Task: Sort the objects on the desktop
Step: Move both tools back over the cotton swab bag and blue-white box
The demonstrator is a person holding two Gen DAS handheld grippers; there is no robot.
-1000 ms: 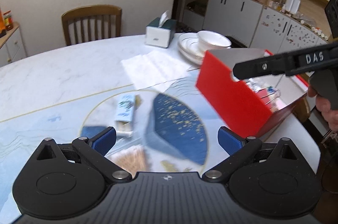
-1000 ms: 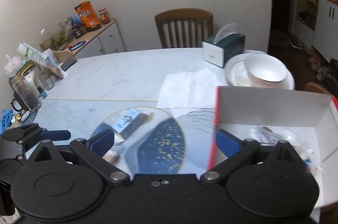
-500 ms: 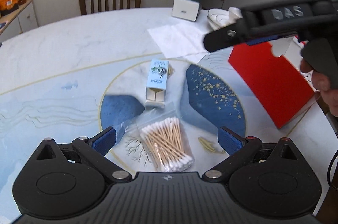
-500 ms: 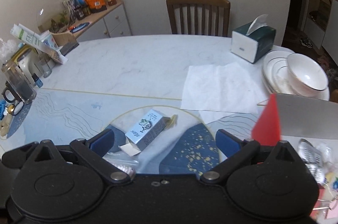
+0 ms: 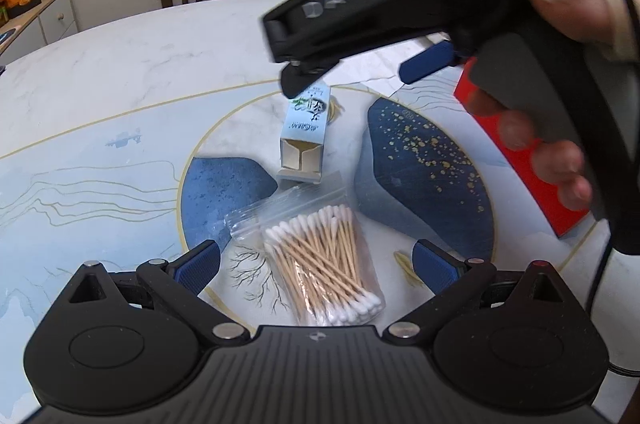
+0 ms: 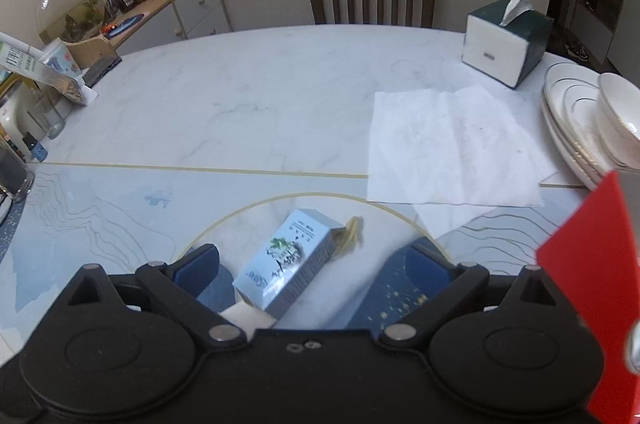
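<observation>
Left tongs (image 5: 316, 266) are sitting wide, holding nothing, low in the left wrist frame over the bag of cotton swabs (image 5: 320, 260), which is lying flat on the worktop (image 5: 160, 72) at lower centre. Just above the bag, the small blue carton (image 5: 306, 134) is lying on its side, open flap facing the camera. Right tongs (image 6: 312, 270) are also spread wide and empty, straddling that carton (image 6: 288, 260) at lower centre of the right wrist frame; contact can't be confirmed. A hand (image 5: 560, 144) is gripping the right tool at the right of the left wrist frame. Red box (image 6: 592, 288) is showing at right edge, white paper sheet (image 6: 448, 148) upper right.
</observation>
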